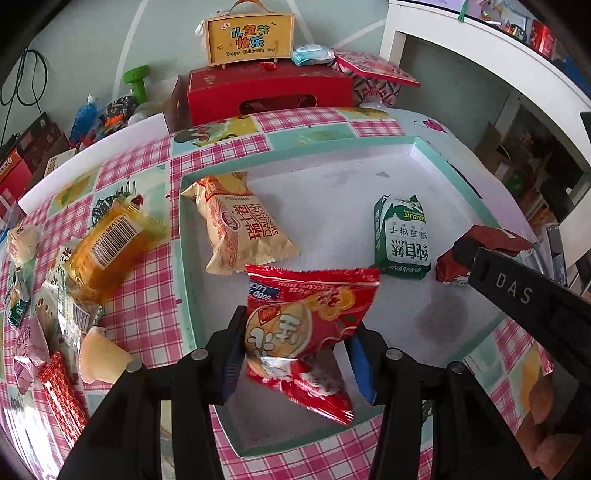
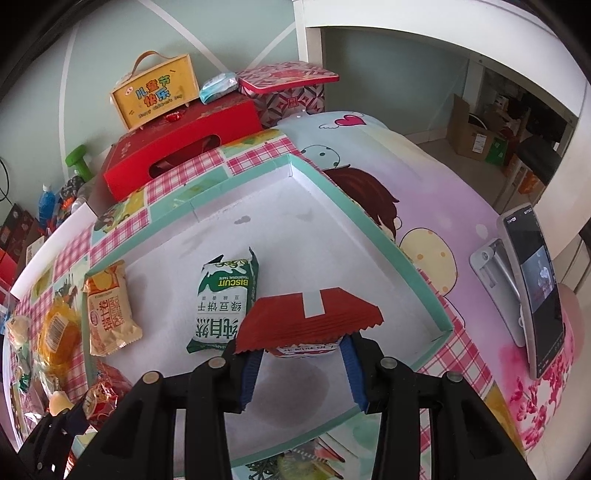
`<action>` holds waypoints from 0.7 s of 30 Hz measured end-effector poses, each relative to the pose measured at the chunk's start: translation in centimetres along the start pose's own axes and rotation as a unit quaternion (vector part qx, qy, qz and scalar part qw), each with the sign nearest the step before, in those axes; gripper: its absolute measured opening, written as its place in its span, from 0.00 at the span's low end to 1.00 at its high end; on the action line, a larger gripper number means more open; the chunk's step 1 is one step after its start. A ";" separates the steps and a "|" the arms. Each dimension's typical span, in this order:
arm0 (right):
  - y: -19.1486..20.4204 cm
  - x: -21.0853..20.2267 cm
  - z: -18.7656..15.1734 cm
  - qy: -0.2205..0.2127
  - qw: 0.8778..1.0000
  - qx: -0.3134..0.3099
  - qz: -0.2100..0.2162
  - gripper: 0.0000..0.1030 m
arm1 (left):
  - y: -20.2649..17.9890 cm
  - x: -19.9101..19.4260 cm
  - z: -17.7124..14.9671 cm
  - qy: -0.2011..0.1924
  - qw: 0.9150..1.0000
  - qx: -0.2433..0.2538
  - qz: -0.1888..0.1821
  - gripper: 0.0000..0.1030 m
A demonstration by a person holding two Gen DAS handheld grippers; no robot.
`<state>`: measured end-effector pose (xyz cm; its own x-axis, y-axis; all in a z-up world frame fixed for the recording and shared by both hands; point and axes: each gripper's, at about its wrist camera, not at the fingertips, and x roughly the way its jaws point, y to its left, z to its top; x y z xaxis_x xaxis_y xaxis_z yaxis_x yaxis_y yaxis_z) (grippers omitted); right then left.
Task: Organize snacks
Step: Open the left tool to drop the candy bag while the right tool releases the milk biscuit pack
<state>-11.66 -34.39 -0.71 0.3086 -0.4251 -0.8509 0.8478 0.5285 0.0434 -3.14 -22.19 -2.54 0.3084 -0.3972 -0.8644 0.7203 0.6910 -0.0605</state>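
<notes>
A shallow white tray with a teal rim lies on the patterned tablecloth. Inside it lie a beige Swiss roll packet and a green biscuit packet. My left gripper is over the tray's near part with a bright red snack packet tilted between its blue pads; a gap shows at the right pad, so it stands open. My right gripper is shut on a dark red packet over the tray's right side.
Left of the tray lie an orange jelly packet and several loose snacks. A red box with a yellow gift case stands behind the table. A phone on a stand is at the right.
</notes>
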 end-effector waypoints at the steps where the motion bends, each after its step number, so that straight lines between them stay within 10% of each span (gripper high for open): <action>1: -0.1 0.0 0.0 0.002 1.000 0.000 0.002 0.44 | 0.0 -0.1 0.0 -0.001 1.000 -0.002 -0.001 0.57; 21: 0.9 -1.1 -0.3 -0.003 1.000 -0.026 0.009 0.88 | 4.3 -3.0 0.8 -0.017 0.996 -0.078 0.028 0.73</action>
<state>-11.38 -33.19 0.10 0.3254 -0.4192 -0.8476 0.8187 0.5734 0.0307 -0.48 -18.51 0.19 0.3681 -0.3731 -0.8516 0.5962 0.7975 -0.0917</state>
